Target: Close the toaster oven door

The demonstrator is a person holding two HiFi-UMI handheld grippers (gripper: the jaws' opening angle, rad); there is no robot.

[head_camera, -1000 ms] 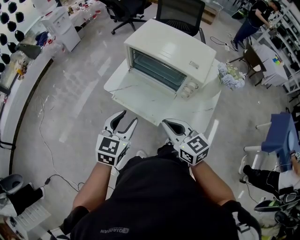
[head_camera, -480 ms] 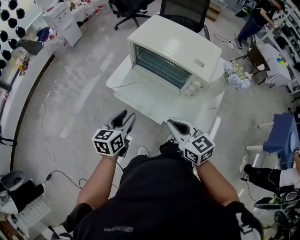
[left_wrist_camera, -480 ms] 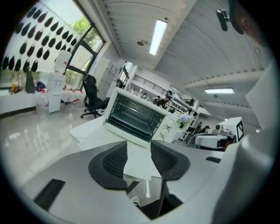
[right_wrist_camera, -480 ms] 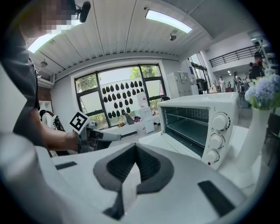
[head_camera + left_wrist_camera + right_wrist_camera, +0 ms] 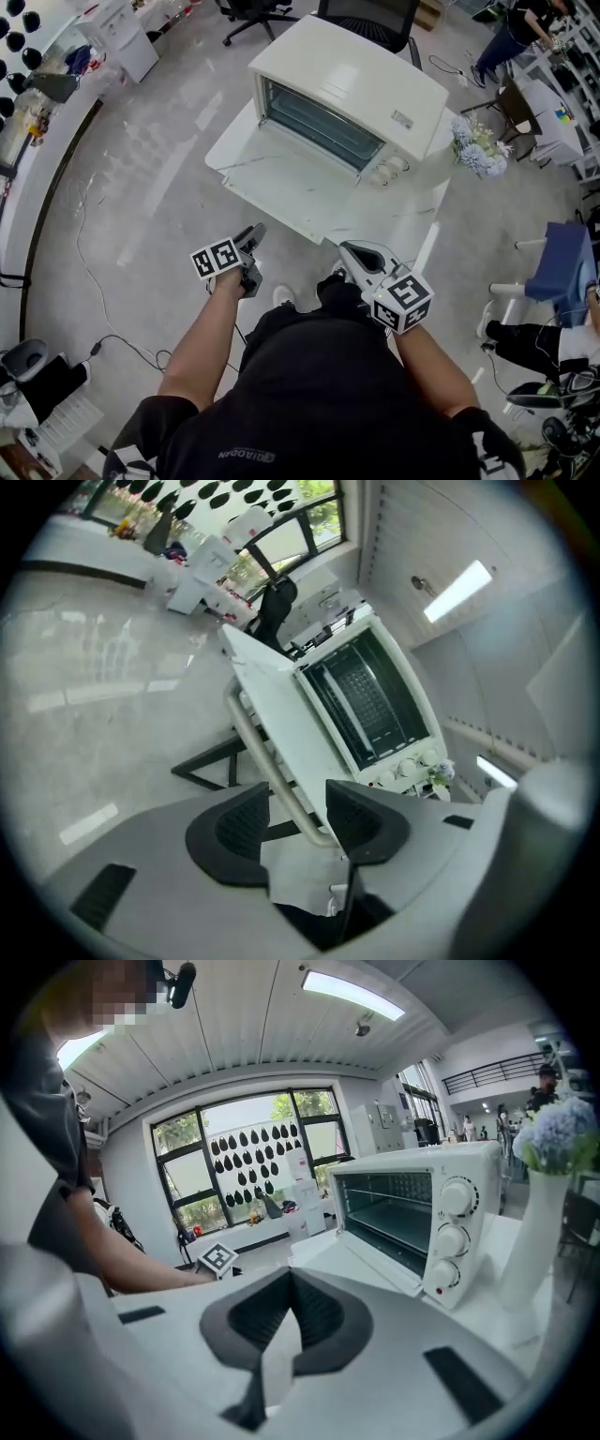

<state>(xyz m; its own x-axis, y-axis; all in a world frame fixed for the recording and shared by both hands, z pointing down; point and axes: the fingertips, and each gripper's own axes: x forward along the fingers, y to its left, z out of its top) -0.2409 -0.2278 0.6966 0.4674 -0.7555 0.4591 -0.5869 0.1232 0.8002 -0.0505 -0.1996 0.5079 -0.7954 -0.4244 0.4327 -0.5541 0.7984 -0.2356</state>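
Note:
The white toaster oven (image 5: 347, 84) stands on a white table (image 5: 417, 220), and its door (image 5: 281, 192) lies open and flat toward me. My left gripper (image 5: 255, 232) is rolled on its side, low in front of the door's front edge. In the left gripper view this gripper (image 5: 298, 803) is open, its jaws have just been opening a little, and the door handle (image 5: 267, 761) shows in the gap without touching the pads. My right gripper (image 5: 349, 248) is shut and empty by the table's near corner. From the right gripper view (image 5: 291, 1277) I see the oven (image 5: 412, 1213) ahead to the right.
A vase of pale blue flowers (image 5: 478, 148) stands on the table right of the oven, close in the right gripper view (image 5: 539, 1241). Office chairs (image 5: 370, 23) stand behind the table. A person (image 5: 511, 37) is at the far right, and a white cabinet (image 5: 127, 47) is at the far left.
My left gripper has dropped from beside the table's front edge and rolled onto its side. The right gripper has sunk only slightly.

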